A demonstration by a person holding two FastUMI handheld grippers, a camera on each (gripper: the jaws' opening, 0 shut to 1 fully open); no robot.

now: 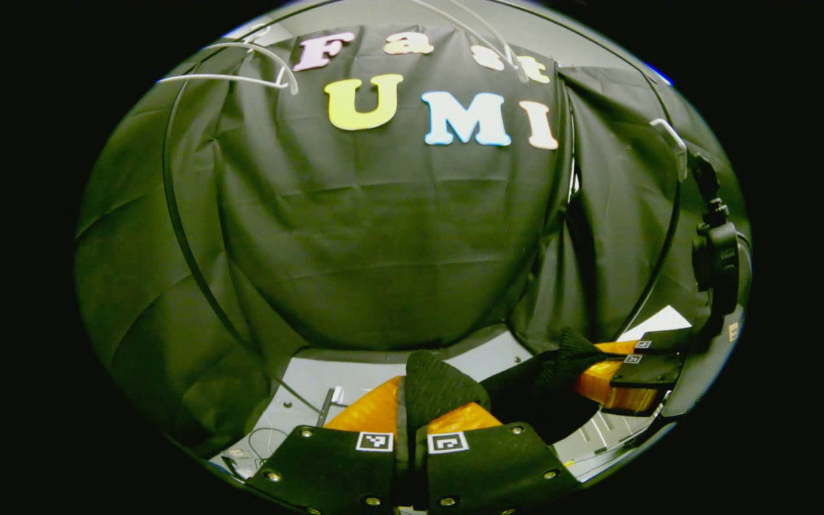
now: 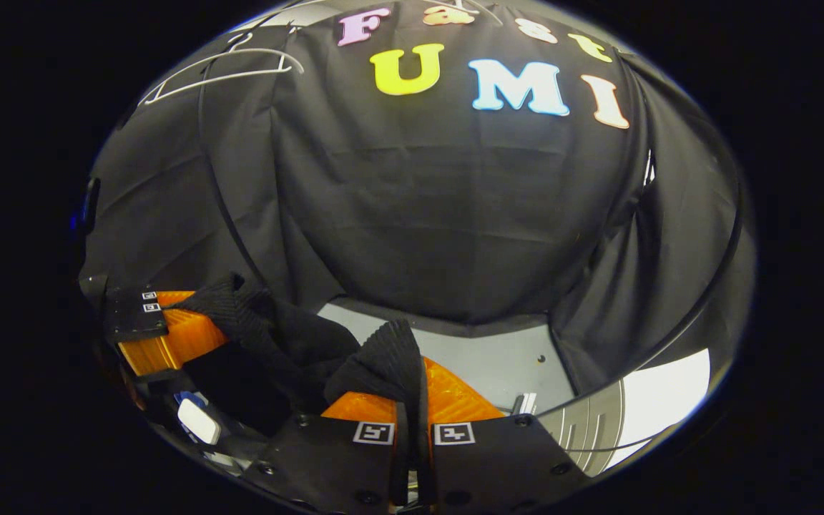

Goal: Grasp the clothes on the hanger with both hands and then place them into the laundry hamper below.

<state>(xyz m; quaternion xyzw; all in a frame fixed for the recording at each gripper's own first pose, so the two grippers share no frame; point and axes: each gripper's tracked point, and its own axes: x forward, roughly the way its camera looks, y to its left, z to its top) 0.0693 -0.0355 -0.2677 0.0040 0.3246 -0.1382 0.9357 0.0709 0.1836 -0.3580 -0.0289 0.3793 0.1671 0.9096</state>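
Note:
A black ribbed knit garment [image 1: 526, 393] stretches between both grippers, low over the grey floor. In the left gripper view my left gripper [image 1: 412, 411] is shut on a fold of it that sticks up between the fingers. My right gripper [image 1: 616, 368] at the right edge grips the other end. In the right gripper view the garment [image 2: 290, 343] sags between my right gripper [image 2: 412, 400], shut on a bunched fold, and my left gripper [image 2: 169, 322] at the left. A bare white hanger [image 1: 240, 68] [image 2: 226, 64] hangs at the upper left.
The black cloth wall fills the background. A thin black curved pole [image 1: 183, 236] runs down the left. A pale slatted surface [image 2: 591, 422], maybe the hamper, lies low right. A white hook [image 1: 673, 143] and a black device [image 1: 716, 250] sit at the right.

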